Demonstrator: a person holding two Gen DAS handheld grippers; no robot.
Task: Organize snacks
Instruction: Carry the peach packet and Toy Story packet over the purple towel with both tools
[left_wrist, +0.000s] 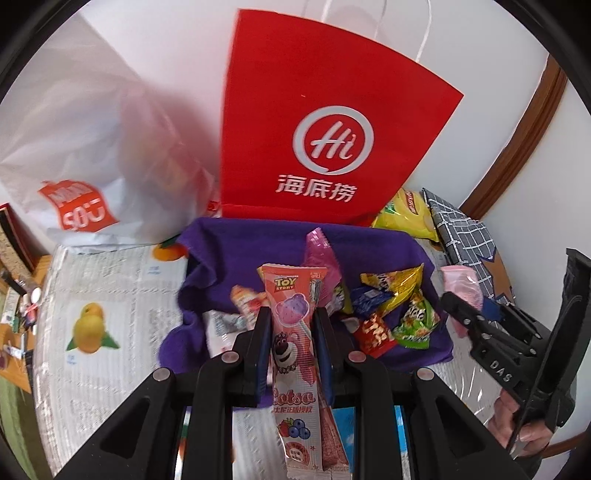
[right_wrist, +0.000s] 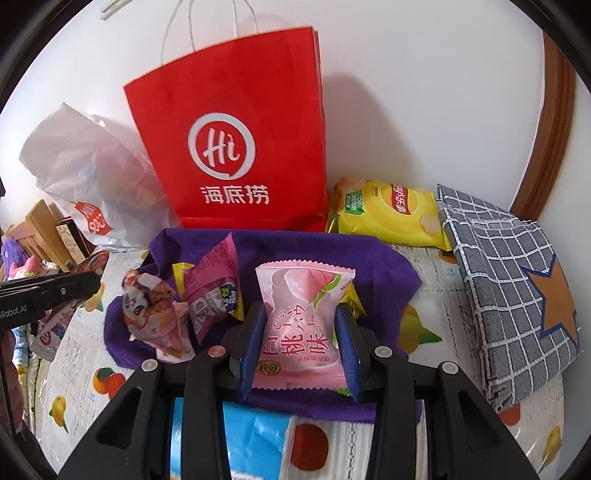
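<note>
The left gripper (left_wrist: 290, 325) clamps a lollipop pack (left_wrist: 291, 354) above the purple cloth (left_wrist: 229, 240); only its camera shows loose candies (left_wrist: 391, 314) there. The right gripper (right_wrist: 301, 328) pinches a peach snack (right_wrist: 303, 325); its view alone shows the whole chip bag (right_wrist: 391, 214).

A red paper bag (right_wrist: 236, 147) with white cord handles stands at the upper middle against the white wall (right_wrist: 424, 92). A white plastic bag (right_wrist: 96, 177) slumps at its left. A grey checked cloth (right_wrist: 506, 288) with an orange star lies at the right.
</note>
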